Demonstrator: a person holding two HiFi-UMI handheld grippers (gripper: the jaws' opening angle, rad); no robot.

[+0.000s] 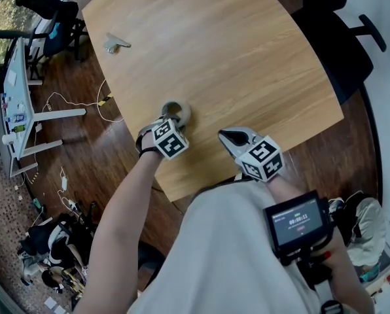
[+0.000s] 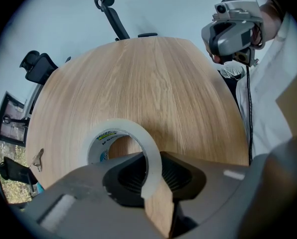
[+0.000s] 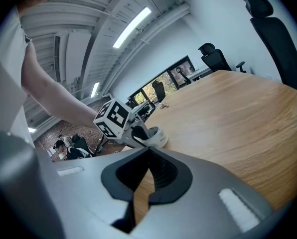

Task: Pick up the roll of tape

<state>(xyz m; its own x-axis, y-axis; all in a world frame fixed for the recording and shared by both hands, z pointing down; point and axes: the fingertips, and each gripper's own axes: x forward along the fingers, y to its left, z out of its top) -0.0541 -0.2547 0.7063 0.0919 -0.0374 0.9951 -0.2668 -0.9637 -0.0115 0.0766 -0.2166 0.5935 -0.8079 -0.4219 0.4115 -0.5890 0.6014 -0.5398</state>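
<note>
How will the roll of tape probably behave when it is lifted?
The roll of tape looks stiff and probably light: a thin wall around a wide hollow core. Pinched by one wall only, it may tilt in the left gripper.

Left forearm (image 1: 126,208) bare, reaching up from 7 o'clock toward 1 o'clock in the head view. The left gripper (image 1: 173,118) points straight down, its marker cube (image 1: 169,139) facing the camera. In its own view the left gripper (image 2: 151,166) has one jaw inside and one outside the roll of tape (image 2: 119,133), pads pinching the wall. The right gripper (image 1: 229,136) sits at 3 o'clock of the left, nose aimed at 10 o'clock and tilted slightly down. Its jaw tips (image 3: 149,156) meet on nothing.
</note>
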